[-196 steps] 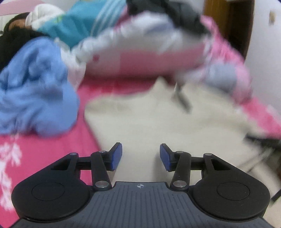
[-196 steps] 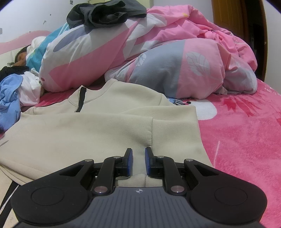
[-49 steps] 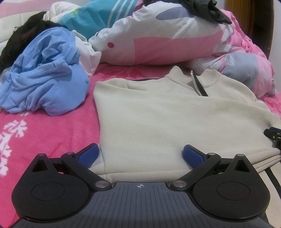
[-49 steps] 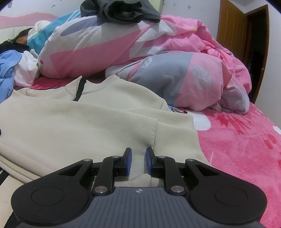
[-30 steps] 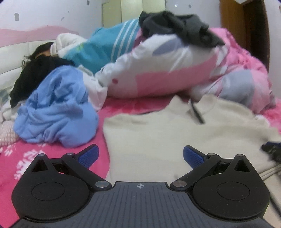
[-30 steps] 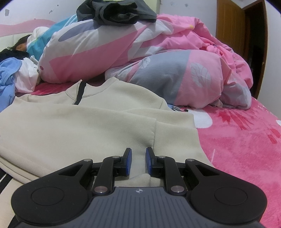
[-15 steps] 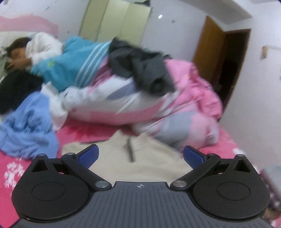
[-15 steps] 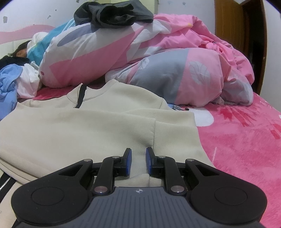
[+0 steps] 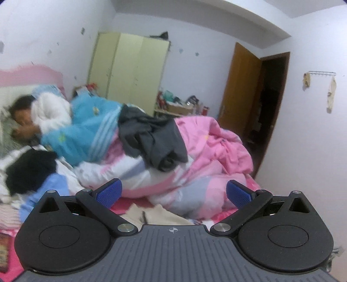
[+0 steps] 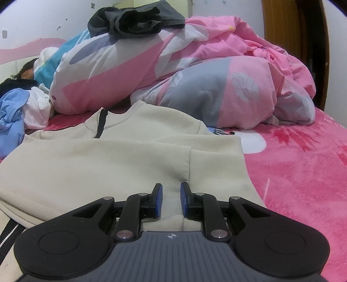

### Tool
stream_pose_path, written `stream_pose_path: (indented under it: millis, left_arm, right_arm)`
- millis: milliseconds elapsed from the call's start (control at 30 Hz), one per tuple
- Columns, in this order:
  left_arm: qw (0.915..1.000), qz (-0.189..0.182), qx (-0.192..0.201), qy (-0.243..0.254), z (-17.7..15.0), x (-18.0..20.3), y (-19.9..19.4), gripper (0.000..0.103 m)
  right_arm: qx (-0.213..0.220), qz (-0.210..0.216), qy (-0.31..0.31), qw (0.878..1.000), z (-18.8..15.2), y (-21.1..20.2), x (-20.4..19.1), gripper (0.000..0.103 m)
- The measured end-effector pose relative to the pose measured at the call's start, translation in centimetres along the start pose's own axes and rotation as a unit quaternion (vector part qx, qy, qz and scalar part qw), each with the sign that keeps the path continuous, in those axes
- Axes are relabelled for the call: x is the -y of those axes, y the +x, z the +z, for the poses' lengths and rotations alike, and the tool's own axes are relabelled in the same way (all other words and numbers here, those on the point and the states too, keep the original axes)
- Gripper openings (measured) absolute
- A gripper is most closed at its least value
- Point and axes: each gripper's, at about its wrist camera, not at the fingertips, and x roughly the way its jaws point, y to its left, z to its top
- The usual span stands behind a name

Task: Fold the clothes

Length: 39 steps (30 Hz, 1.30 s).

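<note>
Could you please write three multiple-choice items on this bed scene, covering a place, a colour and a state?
1. Where does the dark grey garment lie?
A. on top of the patterned duvet
B. on the floor
C. under the cream jacket

2. What colour is the bed cover?
A. green
B. pink
C. brown

3. How is the left claw?
A. open and empty
B. shut on the jacket
C. shut on the duvet

Answers: 1 A, it sits on the duvet's crest; 2 B, pink beside the jacket; 3 A, pads wide apart with nothing between.
</note>
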Motion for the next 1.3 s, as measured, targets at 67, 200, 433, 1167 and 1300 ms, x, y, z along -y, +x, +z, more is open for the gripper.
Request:
stream_pose_path:
  millis: [67,200,433,1167,1300]
  left_arm:
    - [0.9996,0.019,0.012,0.018,0.6,0.5,-1.6,0.103]
    - [0.9972,0.053,0.033,0.042,1.6,1.4,-4.5,0.103]
    - [0.9961,0.057,0.056,0.037,3.5,3.0,-6.7,0.103]
    - [0.9983,0.037,0.043,0.008,-2.9,-2.6,13.7,0.103]
    - [0.9909,0.099,0.027,0.088,-8.8,-5.6,21.6,0.103]
  right_arm:
    - [0.0,0.001,0.002,1.0,0.0,0.0,0.0,0.019]
    - [0.001,0.001,0.001,1.0,0.0,-0.1,0.0,0.019]
    - [0.001,0.0,0.001,1.0,-0.1,-0.1,0.0,0.02]
    - [0.002,0.008,0.01,1.0,0.0,-0.2,0.2,0.021]
    - [0.002,0.008,0.009,1.0,0.0,-0.3,0.1,0.022]
